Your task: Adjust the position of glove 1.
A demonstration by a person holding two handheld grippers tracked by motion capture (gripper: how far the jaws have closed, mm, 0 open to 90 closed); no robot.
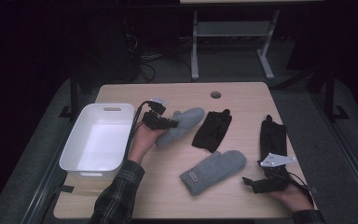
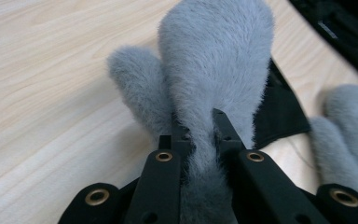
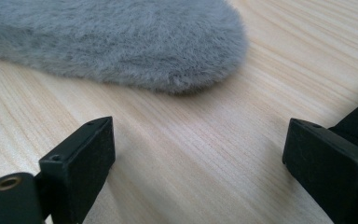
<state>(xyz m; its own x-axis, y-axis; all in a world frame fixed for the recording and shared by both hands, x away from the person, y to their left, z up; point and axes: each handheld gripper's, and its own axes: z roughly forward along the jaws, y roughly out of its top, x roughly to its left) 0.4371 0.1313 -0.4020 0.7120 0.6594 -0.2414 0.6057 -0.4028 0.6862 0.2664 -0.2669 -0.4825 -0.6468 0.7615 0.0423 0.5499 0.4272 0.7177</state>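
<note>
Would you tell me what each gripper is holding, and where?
Left gripper pinches the fluffy grey mitten at its cuff end; right gripper is open, holding nothing.

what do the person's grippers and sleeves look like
Both are black handheld tools. The left gripper has two blocky black jaws with brass-coloured rivets and a black cable trailing from it. The right gripper carries a grey three-cornered plate on top. Both forearms wear a dark plaid sleeve.

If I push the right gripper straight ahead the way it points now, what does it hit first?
Probably the grey mitten lying flat on the table. The right gripper has open jaws with bare wood between them, and the mitten's rounded end sits just ahead, slightly to the left; depth is hard to judge.
</note>
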